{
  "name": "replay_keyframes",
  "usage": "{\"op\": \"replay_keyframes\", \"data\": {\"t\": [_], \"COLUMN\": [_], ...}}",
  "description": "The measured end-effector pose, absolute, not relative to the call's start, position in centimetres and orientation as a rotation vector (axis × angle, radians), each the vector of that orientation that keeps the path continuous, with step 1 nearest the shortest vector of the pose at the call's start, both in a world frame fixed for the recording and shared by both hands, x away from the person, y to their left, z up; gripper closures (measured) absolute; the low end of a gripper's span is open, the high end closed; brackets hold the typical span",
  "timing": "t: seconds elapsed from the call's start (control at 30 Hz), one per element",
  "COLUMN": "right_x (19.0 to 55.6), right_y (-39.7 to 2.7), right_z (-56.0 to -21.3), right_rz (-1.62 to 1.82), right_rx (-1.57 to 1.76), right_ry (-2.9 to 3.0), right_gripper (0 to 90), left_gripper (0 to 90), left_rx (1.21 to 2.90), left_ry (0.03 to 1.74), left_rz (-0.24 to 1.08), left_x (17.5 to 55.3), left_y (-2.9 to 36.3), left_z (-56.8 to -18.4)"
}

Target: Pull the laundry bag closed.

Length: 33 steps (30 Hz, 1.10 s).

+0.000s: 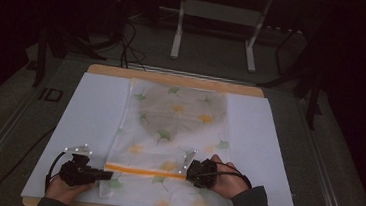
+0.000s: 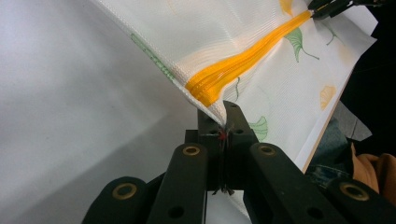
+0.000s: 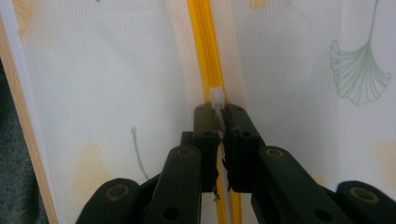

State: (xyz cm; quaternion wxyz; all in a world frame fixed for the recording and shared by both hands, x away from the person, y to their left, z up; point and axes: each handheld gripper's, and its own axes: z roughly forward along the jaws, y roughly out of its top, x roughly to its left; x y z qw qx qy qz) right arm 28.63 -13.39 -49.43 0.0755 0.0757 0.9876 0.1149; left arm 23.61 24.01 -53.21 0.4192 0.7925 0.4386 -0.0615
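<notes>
A white mesh bag printed with ginkgo leaves lies flat on the table, and an orange zipper runs across its near end. My left gripper is at the zipper's left end, shut on the bag's corner, which it lifts slightly; the zipper stretches away from it. My right gripper sits at the zipper's right part. Its jaws are shut on the small white zipper pull, with the orange zipper running straight ahead. That right gripper also appears far off in the left gripper view.
A white sheet covers the wooden table under the bag. A white metal stand and cables are on the floor beyond the far edge. The person's legs are close to the near edge.
</notes>
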Motion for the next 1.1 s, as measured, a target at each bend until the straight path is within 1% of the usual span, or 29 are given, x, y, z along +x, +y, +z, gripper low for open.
{"op": "replay_keyframes", "data": {"t": [1.1], "right_x": [28.6], "right_y": [-15.7], "right_z": [-49.1], "right_rz": [0.323], "right_rx": [0.282], "right_ry": [2.96], "right_gripper": [84.5], "left_gripper": [88.7], "left_rx": [1.98], "left_ry": [1.102], "left_rz": [-0.157], "left_x": [23.6], "left_y": [24.1], "left_z": [-53.2]}}
